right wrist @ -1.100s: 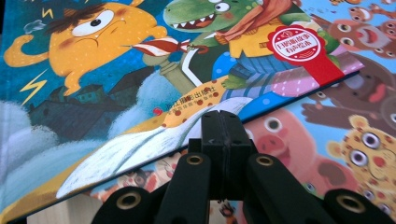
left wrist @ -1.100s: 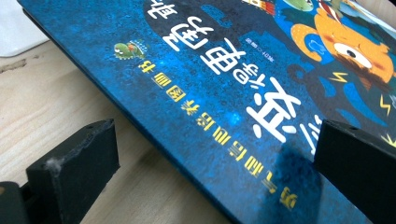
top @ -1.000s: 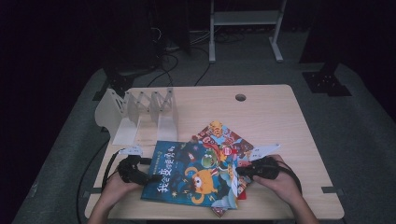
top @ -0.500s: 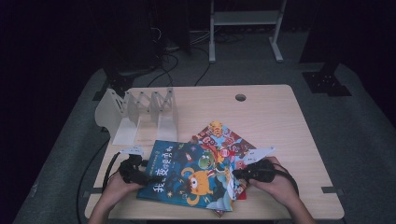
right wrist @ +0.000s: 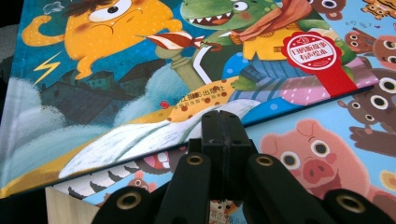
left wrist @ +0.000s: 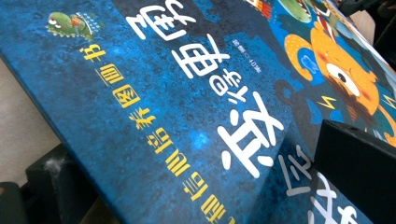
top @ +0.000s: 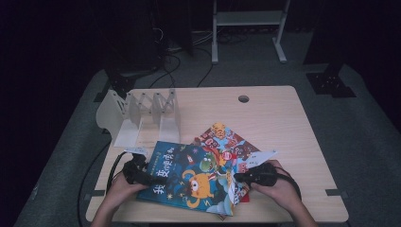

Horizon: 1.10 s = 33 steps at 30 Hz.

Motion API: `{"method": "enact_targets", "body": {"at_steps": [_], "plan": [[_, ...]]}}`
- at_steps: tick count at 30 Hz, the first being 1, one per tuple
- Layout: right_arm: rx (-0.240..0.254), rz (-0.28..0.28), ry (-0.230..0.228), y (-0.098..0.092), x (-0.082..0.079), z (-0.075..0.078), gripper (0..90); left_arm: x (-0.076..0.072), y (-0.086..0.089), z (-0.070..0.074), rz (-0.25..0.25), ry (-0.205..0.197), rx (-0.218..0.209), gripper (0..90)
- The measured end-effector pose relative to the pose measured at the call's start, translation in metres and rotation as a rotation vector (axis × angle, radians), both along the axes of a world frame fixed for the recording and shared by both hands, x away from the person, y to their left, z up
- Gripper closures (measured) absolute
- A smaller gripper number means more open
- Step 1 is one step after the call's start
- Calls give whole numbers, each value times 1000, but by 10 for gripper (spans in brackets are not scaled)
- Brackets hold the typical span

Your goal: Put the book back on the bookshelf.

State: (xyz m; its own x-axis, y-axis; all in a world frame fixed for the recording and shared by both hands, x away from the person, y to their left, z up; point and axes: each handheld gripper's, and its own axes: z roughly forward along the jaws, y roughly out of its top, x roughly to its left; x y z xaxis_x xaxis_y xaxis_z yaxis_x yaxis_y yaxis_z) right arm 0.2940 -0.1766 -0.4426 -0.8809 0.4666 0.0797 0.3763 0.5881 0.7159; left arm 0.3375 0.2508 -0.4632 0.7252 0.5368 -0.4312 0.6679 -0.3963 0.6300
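While left gripper (top: 142, 176) pinches blue book (top: 189, 179), right gripper (right wrist: 223, 122) pressed together, book rack (top: 142, 113) behind

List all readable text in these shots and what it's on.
"我变得更勇敢": white title on the blue hardcover picture book; the last character is cut off, so the reading is tentative.
"信心培养图画书": yellow line on the same cover.
"浙江摄影出版社": spotted yellow band on the cover.
Round red seal: white characters too small to read.
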Motion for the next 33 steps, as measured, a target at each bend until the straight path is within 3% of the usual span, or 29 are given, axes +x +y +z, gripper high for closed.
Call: {"method": "enact_targets", "body": {"at_steps": [3,9,17,33], "plan": [[3,0,1,0,0,0,887,1,0,4,7,-10,-13,0],[7,0,6,1,1,0,886,1,5,20,17,-44,-110,0],[5,8,7,4,2,0,885,0,2,48,-2,-110,-99,0],[-4,20,11,7,3,1,876,-2,-7,87,-46,-187,-90,0]]}}
